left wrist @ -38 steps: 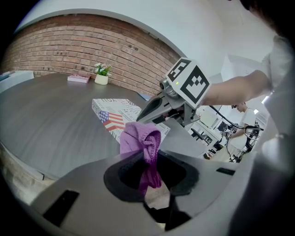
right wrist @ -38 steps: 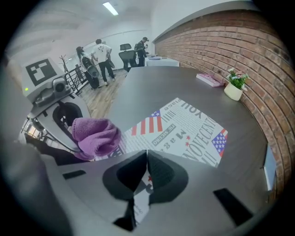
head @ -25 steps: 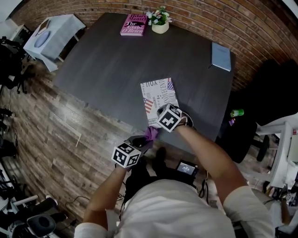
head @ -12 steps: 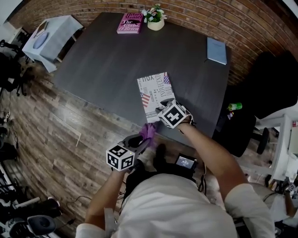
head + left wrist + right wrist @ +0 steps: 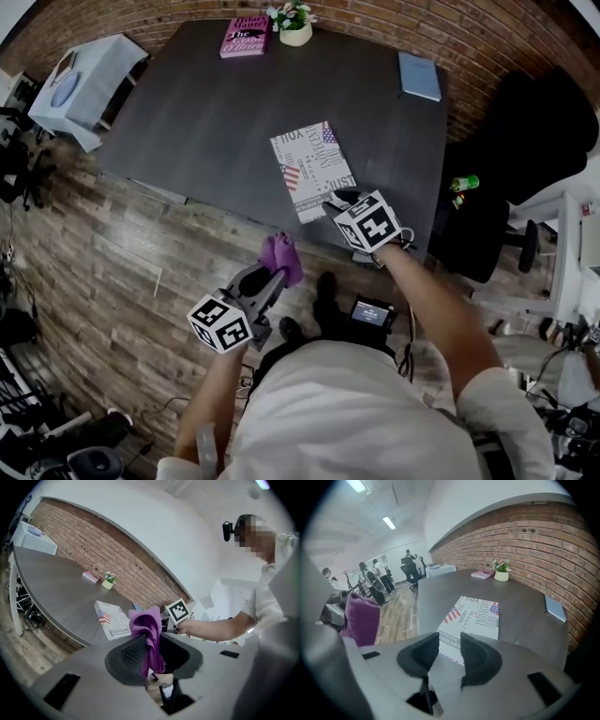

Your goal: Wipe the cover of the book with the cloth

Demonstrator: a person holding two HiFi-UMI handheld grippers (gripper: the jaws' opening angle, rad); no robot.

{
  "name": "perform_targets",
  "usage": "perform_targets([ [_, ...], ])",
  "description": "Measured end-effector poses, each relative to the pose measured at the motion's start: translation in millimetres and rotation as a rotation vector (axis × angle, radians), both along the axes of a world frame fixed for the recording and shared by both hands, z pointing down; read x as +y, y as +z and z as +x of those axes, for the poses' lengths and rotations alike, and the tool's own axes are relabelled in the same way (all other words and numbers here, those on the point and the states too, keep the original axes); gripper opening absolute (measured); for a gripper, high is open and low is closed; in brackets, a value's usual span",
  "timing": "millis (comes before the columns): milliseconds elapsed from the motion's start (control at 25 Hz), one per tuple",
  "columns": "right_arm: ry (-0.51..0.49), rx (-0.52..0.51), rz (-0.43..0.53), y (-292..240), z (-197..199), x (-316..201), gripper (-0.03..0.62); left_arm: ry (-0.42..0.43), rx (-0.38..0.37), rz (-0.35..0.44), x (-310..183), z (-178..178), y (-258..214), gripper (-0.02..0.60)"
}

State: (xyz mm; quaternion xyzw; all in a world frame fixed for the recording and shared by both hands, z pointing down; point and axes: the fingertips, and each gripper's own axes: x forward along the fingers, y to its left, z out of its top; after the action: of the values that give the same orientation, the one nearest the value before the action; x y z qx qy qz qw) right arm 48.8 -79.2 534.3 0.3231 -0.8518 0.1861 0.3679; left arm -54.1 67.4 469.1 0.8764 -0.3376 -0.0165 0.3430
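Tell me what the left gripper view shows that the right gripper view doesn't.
Only the left gripper view: the jaws of the left gripper clamped on the purple cloth, and the person's forearm. Only the right gripper view: the jaws of the right gripper, just opened and empty, and people far back. Both: the flag-print book, the purple cloth, the flower pot, the pink book.

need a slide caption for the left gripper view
Left gripper holds a crumpled purple cloth, the flag-printed white book lying on the dark grey table ahead
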Motion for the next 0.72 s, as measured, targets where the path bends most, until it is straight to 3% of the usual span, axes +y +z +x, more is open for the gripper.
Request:
perform_targets([
  [280, 0.057, -0.033, 0.034, -22, -3, 41, 0.149, 0.010, 0.083, -0.001, 35, -16, -20, 0.095],
  [720, 0.136, -0.103, 0.112, -72, -2, 105, 0.120, 0.020, 0.153, 0.092, 71, -38, -64, 0.095],
])
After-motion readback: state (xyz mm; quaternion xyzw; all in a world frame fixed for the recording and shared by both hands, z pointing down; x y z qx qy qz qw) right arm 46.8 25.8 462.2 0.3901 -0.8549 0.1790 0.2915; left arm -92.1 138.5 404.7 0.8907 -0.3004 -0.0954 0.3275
